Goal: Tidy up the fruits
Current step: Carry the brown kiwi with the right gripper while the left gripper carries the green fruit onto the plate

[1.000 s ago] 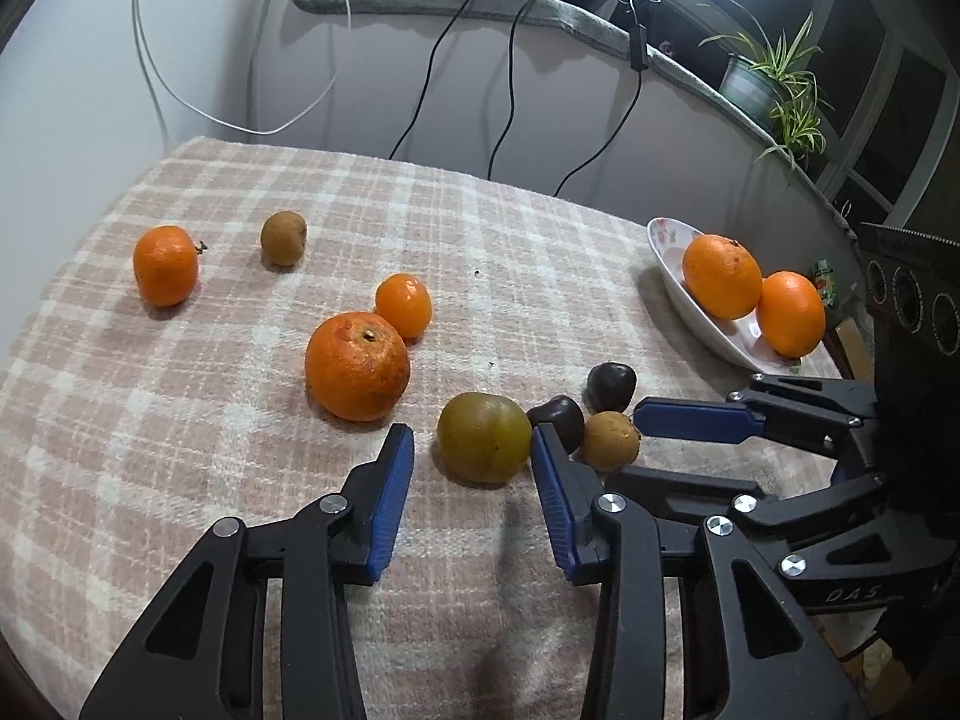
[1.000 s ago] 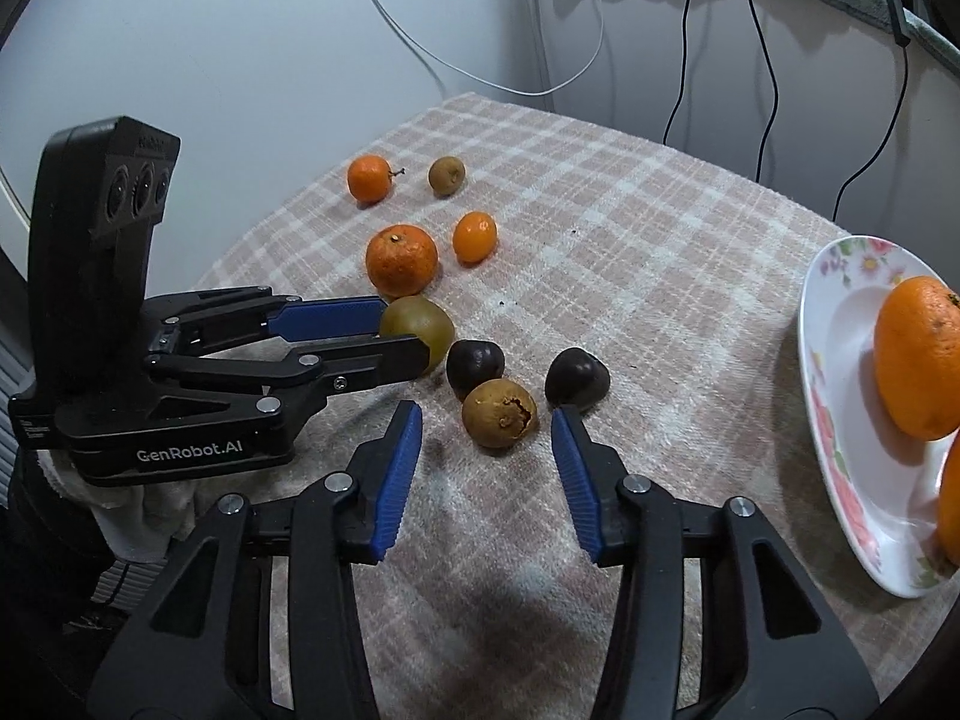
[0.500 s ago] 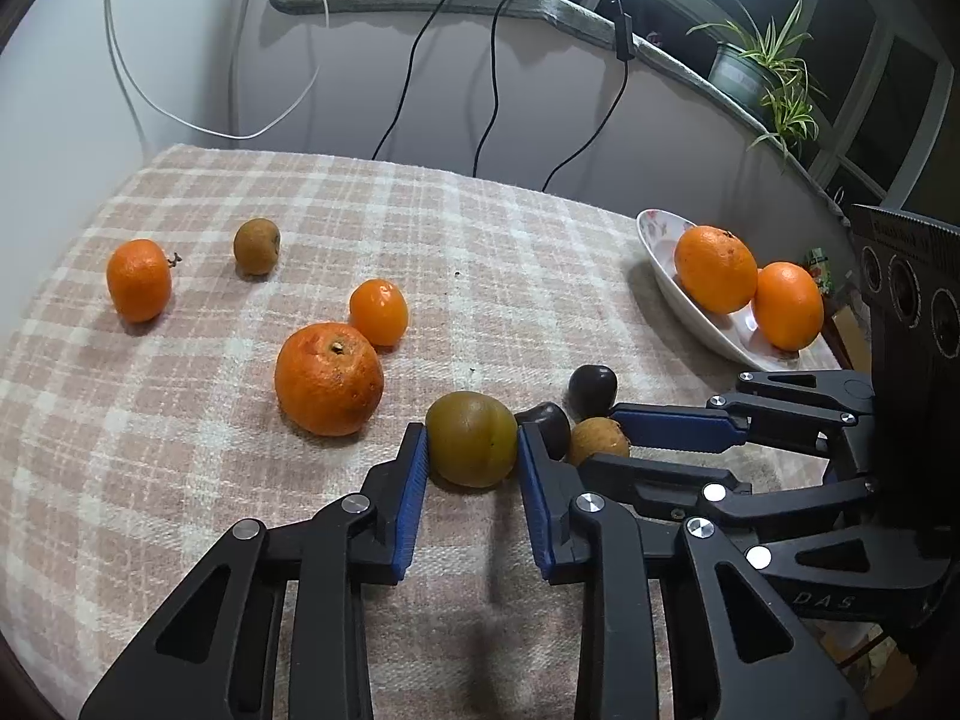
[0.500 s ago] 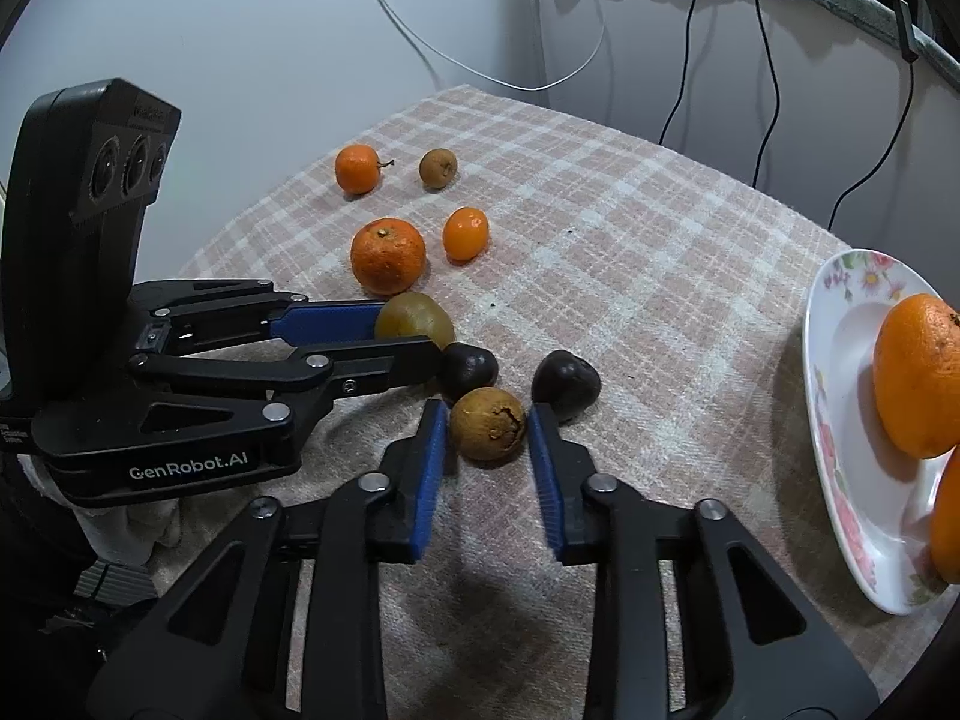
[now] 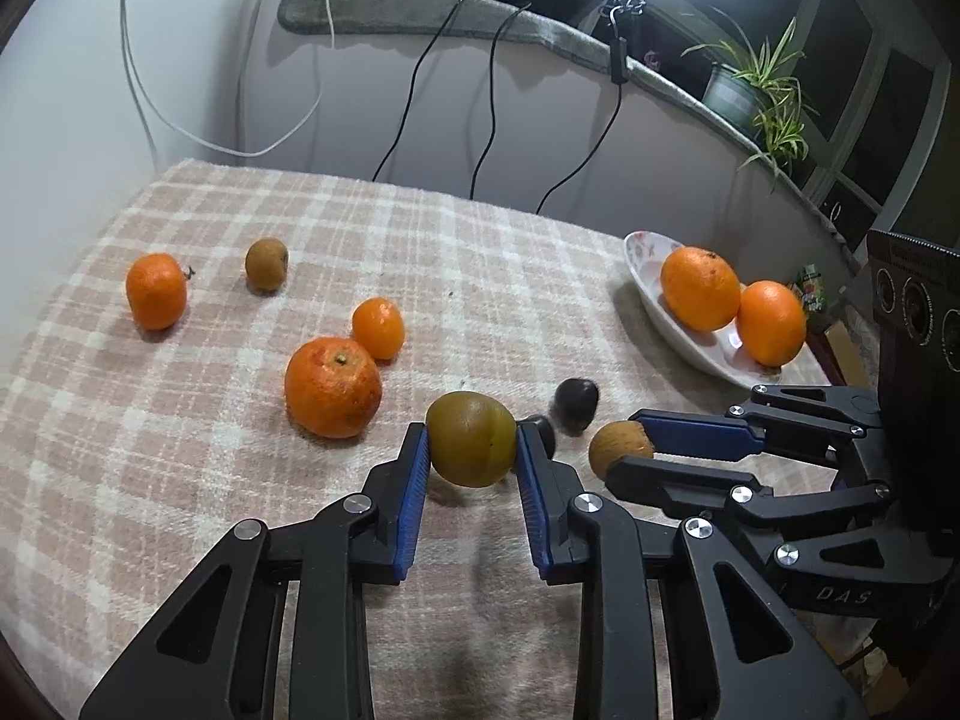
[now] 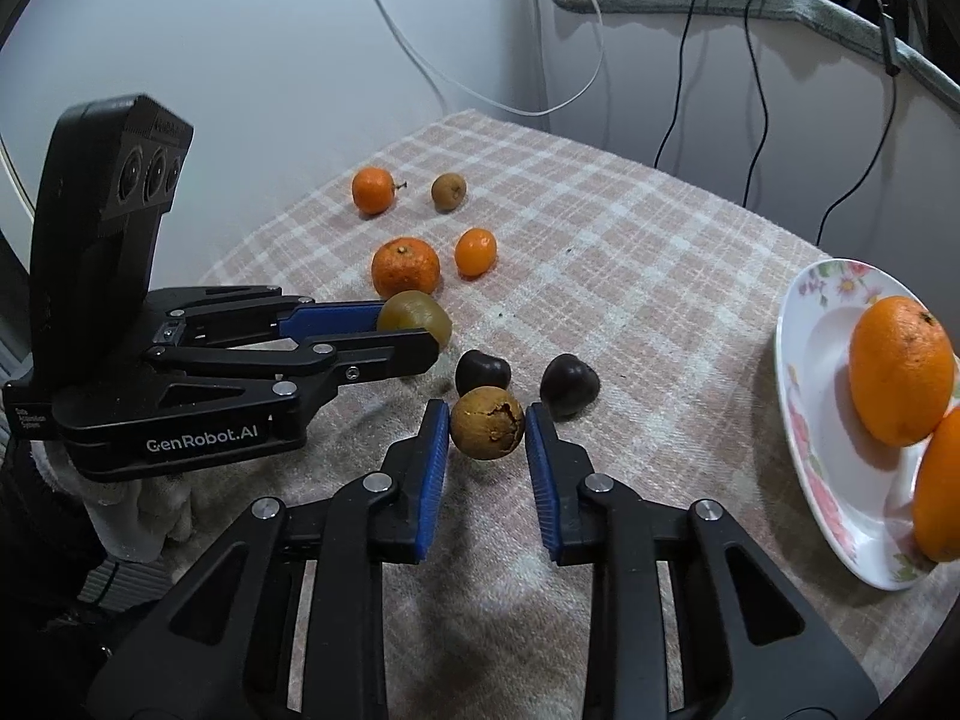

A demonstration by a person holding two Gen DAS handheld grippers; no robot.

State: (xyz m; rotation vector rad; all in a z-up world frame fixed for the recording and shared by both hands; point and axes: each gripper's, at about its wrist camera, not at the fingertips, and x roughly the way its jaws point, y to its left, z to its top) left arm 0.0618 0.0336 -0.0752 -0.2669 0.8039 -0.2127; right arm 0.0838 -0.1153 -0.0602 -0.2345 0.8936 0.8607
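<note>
Checked pink-and-cream cloth (image 5: 420,252) covers the desk in the left wrist view, with dark cables hanging down the grey wall behind. Left claw (image 5: 472,468) is clamped on the olive-green fruit (image 5: 472,447), both blue pads touching its sides. Just left sits the large orange (image 5: 333,387), with a small orange (image 5: 378,328) behind it. Farther left lie another orange (image 5: 156,291) and a brown fruit (image 5: 266,264). At right, the white plate (image 5: 645,267) holds two oranges.

From the right wrist view, the same cloth carries the right claw (image 6: 487,450), closed on the cracked brown fruit (image 6: 487,429). Two dark fruits lie just beyond it, one (image 6: 483,372) touching it, the other (image 6: 569,385) just beside the right pad. The flowered plate sits well to the right.
</note>
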